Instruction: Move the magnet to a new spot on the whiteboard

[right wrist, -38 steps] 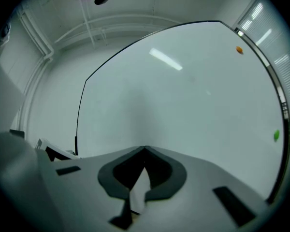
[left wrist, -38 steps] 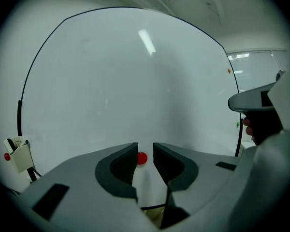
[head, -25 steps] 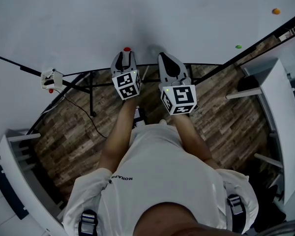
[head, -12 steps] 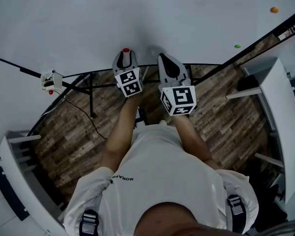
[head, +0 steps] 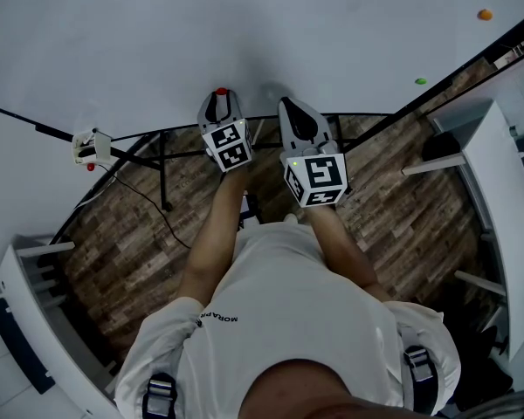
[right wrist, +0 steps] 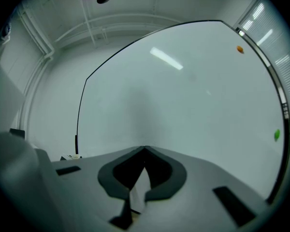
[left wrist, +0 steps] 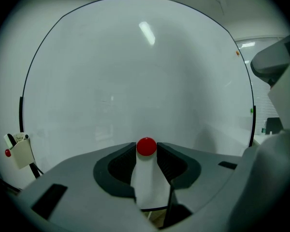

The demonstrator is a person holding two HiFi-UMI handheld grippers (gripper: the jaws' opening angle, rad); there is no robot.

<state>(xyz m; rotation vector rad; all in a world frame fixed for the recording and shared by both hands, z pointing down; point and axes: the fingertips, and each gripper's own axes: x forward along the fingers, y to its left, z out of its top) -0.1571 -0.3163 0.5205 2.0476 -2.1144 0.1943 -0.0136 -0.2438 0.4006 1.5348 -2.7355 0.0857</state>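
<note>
Whiteboard [head: 244,33] fills the upper part of the head view, its black lower edge curving above a wood-plank floor [head: 393,208]. A person [head: 288,321] in a white shirt stands before it, both forearms stretched toward the board.

The right gripper [head: 288,103] points at the board near its lower edge, jaws pressed together at the tips with nothing between them. The left gripper [head: 221,97] is just beside it, also nosed up to the board, and its jaws are clamped on either side of the magnet [left wrist: 146,147].

A white holder [head: 89,145] with a red spot hangs at the board's lower left edge, well apart from both grippers.

The magnet, red and round, sits at the very tips of the left jaws, low on the board. A green magnet [head: 420,81] and an orange magnet [head: 485,14] sit far off to the right.
</note>
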